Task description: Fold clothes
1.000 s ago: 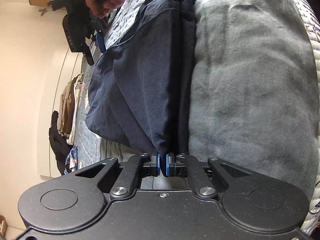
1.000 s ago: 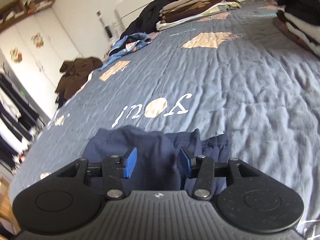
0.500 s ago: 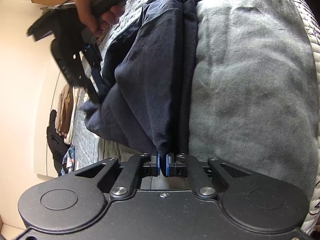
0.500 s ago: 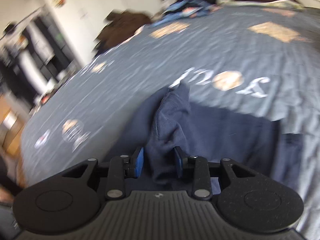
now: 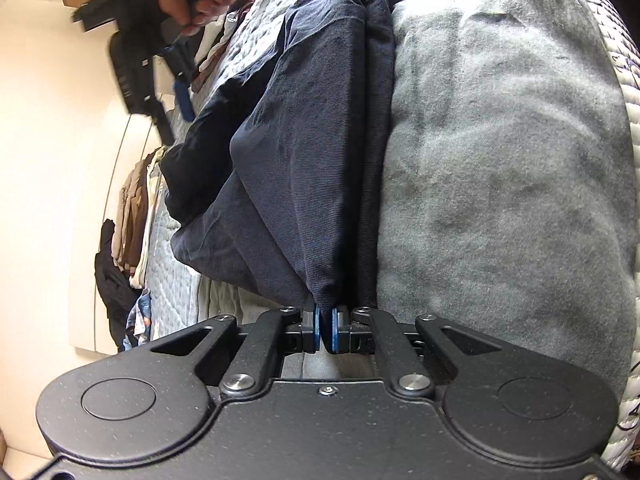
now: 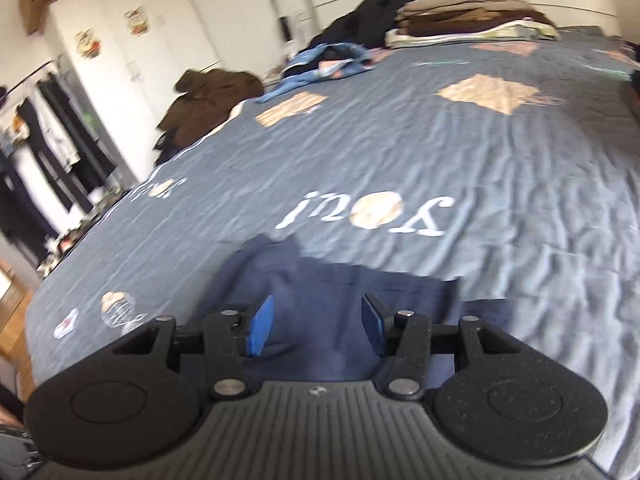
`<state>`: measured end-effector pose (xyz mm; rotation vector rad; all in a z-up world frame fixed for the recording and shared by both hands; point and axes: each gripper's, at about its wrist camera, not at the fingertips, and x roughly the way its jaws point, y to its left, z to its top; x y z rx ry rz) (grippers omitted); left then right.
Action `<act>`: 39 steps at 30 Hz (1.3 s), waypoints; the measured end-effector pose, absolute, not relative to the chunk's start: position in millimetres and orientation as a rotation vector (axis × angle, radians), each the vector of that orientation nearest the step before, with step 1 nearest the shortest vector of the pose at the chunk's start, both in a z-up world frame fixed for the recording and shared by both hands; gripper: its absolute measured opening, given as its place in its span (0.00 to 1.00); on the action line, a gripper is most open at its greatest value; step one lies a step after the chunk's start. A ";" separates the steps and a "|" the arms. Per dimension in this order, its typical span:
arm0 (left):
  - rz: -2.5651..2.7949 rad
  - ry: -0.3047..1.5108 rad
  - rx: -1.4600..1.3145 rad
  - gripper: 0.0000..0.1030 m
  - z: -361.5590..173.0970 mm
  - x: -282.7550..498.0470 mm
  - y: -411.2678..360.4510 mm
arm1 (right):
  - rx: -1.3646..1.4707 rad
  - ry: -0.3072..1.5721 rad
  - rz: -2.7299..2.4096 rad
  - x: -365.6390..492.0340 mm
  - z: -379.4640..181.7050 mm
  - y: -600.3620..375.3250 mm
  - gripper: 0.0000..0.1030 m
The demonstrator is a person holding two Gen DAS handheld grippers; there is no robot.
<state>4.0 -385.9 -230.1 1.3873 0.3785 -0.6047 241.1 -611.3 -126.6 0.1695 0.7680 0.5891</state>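
Jaws of left gripper point(image 5: 325, 326) seen clamped on near corner of navy garment point(image 5: 304, 152); cloth drawn taut away from pads. Jaws of right gripper point(image 6: 316, 326) held apart, just opened wider, nothing pinched; garment lying beneath and between them. Garment spread flat on near part of bed, over grey-blue quilt point(image 6: 440, 160) with white lettering. Right gripper gripped by hand point(image 5: 188, 0) at far left of left wrist view. Folded stack point(image 6: 468, 16) placed at far end of bed.
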 end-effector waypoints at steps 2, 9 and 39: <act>-0.606 0.381 1.386 0.05 -230.1 4.1 -386.3 | 0.195 0.782 0.586 246.1 -136.1 -617.1 0.46; -0.608 0.386 1.382 0.05 -229.5 3.7 -386.6 | -0.015 0.937 0.703 229.2 -162.1 -558.7 0.47; -0.596 0.391 1.406 0.05 -234.4 1.4 -392.3 | 0.440 0.722 0.244 244.0 -164.9 -682.9 0.24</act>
